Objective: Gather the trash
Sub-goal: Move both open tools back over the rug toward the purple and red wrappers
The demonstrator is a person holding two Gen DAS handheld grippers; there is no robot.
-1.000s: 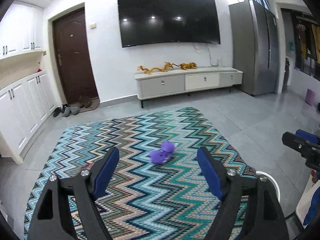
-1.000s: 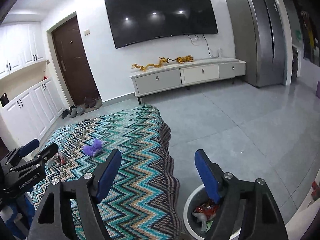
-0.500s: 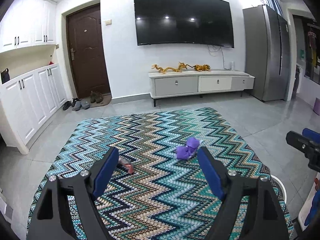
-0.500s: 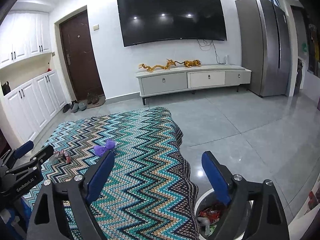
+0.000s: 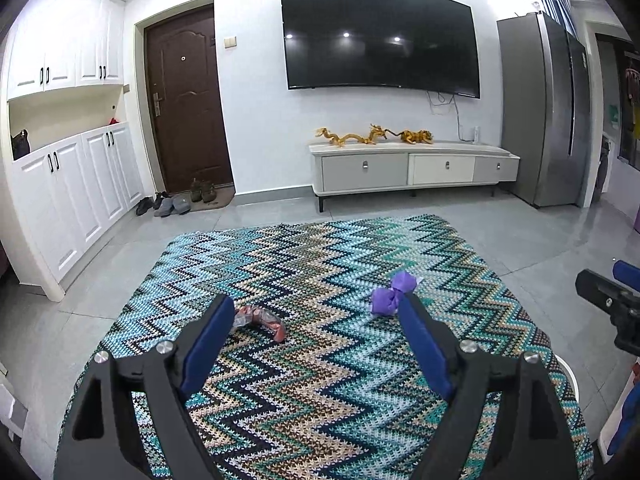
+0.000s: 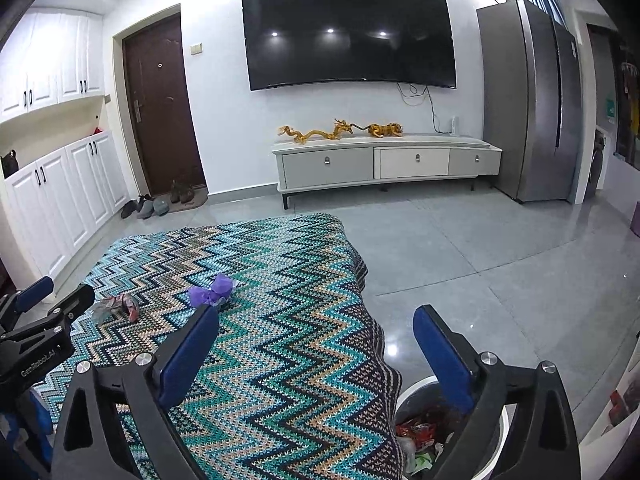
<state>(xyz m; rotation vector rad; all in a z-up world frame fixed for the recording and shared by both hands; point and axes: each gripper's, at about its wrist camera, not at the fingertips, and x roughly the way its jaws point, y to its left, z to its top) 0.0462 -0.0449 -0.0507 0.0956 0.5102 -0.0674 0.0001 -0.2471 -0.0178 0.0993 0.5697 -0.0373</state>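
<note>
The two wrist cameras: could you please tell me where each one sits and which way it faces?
Left wrist view: on the left gripper, angled down over the zigzag rug toward the TV wall; its open blue fingers show, the right gripper at the right edge.
Right wrist view: on the right gripper, over the rug's right edge and the trash bin; its jaws have just been opening, nothing between them.
Shared: purple wrapper, red wrapper, TV.
</note>
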